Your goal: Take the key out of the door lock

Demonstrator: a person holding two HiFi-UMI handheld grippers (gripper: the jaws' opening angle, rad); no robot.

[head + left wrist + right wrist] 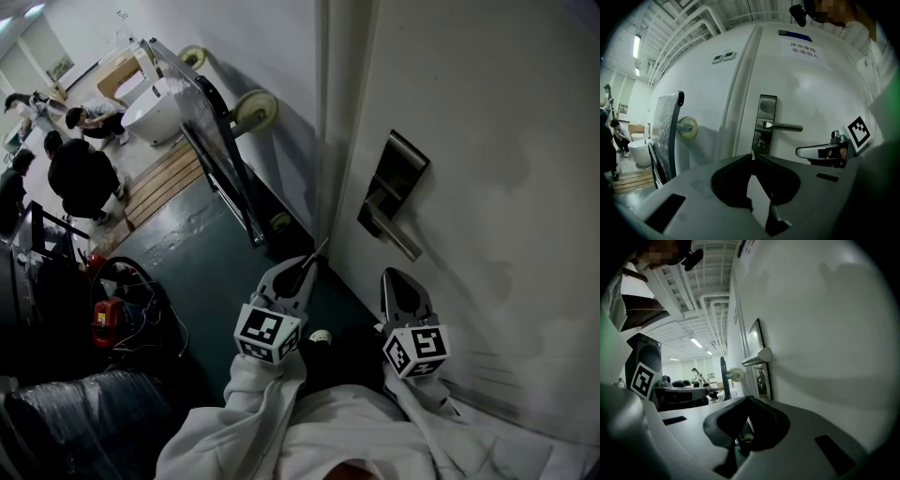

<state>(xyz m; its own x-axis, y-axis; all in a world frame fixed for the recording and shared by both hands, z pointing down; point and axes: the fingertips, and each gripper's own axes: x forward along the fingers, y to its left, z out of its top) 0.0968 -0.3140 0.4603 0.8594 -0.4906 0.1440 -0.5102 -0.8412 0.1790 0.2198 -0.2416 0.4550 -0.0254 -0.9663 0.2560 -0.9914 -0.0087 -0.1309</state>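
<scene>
The white door (487, 141) carries a dark lock plate (394, 178) with a lever handle (398, 234). My left gripper (305, 265) hangs low, left of the door's edge, shut on the thin metal key (317, 251), which sticks up past its tips. In the left gripper view the key (752, 153) shows at the closed tips of the left gripper (753, 157). It is well clear of the keyhole (761, 144) under the handle (783, 126). My right gripper (398, 277) is shut and empty below the handle, close to the door face. The handle (757, 357) juts out above the right gripper (749, 399).
A wheeled panel trolley (220, 141) leans on the wall left of the door. Beyond it are a wooden pallet (164, 178), a white toilet (155, 108) and people (80, 173). A red tool (106, 319) and a wrapped black bundle (75, 412) lie at lower left.
</scene>
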